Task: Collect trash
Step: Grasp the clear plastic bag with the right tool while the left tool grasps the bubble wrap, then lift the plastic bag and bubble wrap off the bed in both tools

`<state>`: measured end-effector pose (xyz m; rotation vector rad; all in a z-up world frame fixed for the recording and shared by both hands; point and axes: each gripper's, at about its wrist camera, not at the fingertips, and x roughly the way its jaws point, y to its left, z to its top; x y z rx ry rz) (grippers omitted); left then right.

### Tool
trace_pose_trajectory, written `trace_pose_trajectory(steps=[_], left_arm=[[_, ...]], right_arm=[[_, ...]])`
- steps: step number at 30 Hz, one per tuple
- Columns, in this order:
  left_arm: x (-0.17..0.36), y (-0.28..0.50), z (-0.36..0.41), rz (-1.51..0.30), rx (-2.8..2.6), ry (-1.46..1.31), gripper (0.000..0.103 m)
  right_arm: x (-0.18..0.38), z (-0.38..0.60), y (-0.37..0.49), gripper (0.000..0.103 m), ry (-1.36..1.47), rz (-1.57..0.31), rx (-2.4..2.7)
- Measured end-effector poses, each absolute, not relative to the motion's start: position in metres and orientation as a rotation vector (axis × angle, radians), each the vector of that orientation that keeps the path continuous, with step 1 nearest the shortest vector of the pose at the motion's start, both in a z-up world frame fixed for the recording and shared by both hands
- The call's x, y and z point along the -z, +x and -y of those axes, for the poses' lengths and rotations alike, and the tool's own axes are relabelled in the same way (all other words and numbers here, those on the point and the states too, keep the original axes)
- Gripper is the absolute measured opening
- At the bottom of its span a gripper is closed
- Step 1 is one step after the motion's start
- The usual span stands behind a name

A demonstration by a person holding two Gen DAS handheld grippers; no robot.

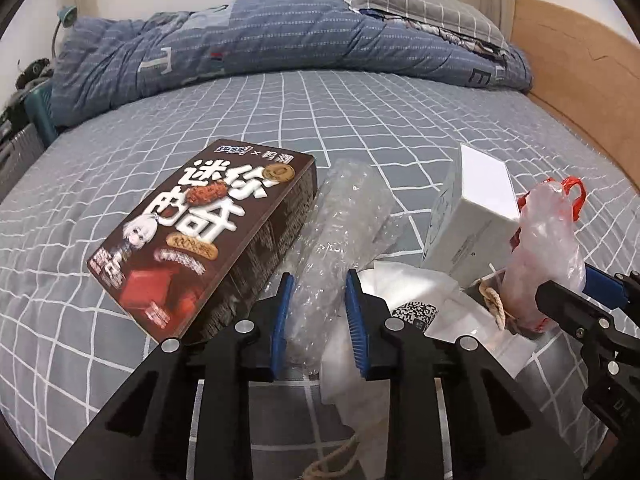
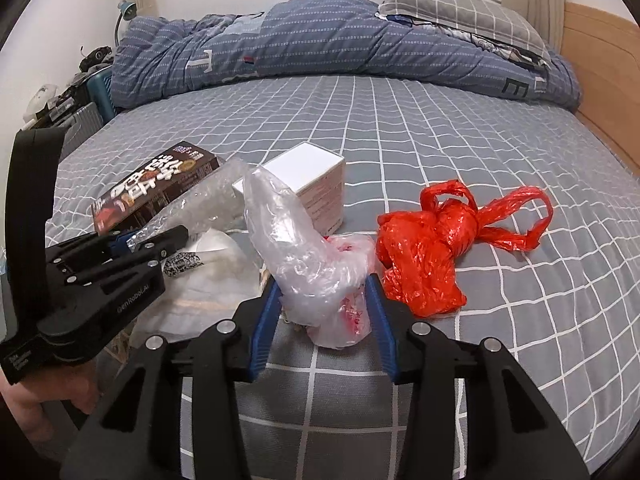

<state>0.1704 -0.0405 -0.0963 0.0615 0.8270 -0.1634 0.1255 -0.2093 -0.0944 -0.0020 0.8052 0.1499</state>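
We pinched flimsy clear bubble wrap (image 1: pixel 340 232) in our left hand-held gripper (image 1: pixel 318 320); our right hand-held gripper (image 2: pixel 320 320) squeezed a soft, crinkly clear plastic bag (image 2: pixel 304 252) low down.

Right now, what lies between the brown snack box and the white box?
The bubble wrap lies between the brown snack box and the white box, seen in the left wrist view.

Bubble wrap (image 1: pixel 340 232) between fingers of left claw (image 1: pixel 318 320), running forward. Snack box (image 1: pixel 208 236) left of it, touching wrap. Carton (image 1: pixel 472 216) ahead-right of left claw. Paper bag (image 1: pixel 404 292) under wrap, beneath claw tips. Thin plastic bag (image 2: pixel 316 264) between fingers of right claw (image 2: pixel 322 328), carton (image 2: pixel 312 184) just behind it. Knotted bag (image 2: pixel 432 248) right of right claw, on bed (image 2: pixel 400 120). Quilt (image 2: pixel 320 44) far behind, pillow (image 2: pixel 460 4) on it.
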Motion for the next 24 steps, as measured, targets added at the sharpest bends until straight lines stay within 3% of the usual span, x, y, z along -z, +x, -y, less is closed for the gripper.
trace_pose_trajectory(steps=[24], left_arm=[[0.041, 0.14, 0.031, -0.769, 0.115, 0.016, 0.021]], right_arm=[[0.055, 0.209, 0.11, 0.041, 0.015, -0.739, -0.158]])
